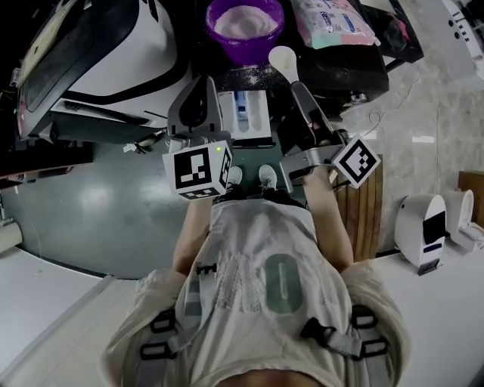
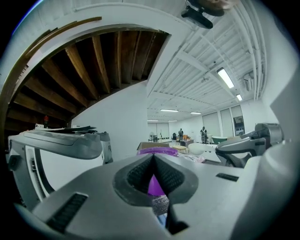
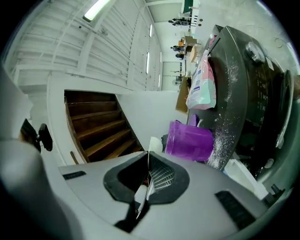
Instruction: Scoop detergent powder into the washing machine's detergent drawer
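A purple bowl [image 1: 244,26] of pale powder stands on the dark washing machine top [image 1: 355,72]. Below it the white detergent drawer [image 1: 249,113] is pulled out. My right gripper [image 1: 296,85] is shut on the handle of a white scoop [image 1: 283,58], whose bowl sits near the purple bowl's rim, above the drawer. In the right gripper view the thin scoop handle [image 3: 149,165] is pinched in the right gripper [image 3: 148,159], with the purple bowl [image 3: 187,140] just ahead. My left gripper [image 1: 203,83] hangs left of the drawer. In its own view the left gripper [image 2: 153,159] is shut and empty, with the bowl [image 2: 161,151] beyond.
A pink-and-blue detergent bag [image 1: 333,21] lies right of the bowl, and also shows as the bag [image 3: 202,86]. Spilled powder [image 1: 242,73] dusts the machine top. A white-and-black appliance [image 1: 98,60] fills the left. Wooden slats [image 1: 363,219] and white devices [image 1: 423,230] are at the right.
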A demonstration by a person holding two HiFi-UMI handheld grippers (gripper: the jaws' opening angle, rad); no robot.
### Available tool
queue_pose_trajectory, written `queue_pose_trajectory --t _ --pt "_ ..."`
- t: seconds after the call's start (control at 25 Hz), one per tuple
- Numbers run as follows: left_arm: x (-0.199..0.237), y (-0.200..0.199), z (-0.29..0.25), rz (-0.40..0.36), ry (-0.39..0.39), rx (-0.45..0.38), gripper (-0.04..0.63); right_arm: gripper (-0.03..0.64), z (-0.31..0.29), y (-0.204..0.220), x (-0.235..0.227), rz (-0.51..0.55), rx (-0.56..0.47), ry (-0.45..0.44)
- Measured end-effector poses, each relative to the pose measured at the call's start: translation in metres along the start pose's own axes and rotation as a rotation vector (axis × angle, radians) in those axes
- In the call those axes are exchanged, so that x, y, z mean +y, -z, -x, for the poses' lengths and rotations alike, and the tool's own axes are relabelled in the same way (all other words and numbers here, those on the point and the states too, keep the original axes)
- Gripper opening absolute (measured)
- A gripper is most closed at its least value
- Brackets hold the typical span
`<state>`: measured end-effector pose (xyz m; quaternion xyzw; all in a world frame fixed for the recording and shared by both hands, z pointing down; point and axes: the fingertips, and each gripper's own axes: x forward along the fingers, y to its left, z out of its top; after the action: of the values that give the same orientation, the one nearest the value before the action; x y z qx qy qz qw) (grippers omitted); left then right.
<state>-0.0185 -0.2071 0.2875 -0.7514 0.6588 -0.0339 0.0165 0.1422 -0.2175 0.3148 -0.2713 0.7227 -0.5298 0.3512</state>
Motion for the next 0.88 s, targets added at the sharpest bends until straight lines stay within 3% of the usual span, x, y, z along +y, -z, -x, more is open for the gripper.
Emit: queue_pose_trajectory --t 0.36,0.88 --pt "0.045 0.015 0.008 0.023 0.059 -0.002 0.021 0.011 -0.006 0.048 -0.013 -0.013 -0.086 0.042" --pt "0.101 0.046 0.017 0.031 0.082 0.005 0.021 0.011 -0.030 0.118 -0.034 -0.080 -0.079 0.077"
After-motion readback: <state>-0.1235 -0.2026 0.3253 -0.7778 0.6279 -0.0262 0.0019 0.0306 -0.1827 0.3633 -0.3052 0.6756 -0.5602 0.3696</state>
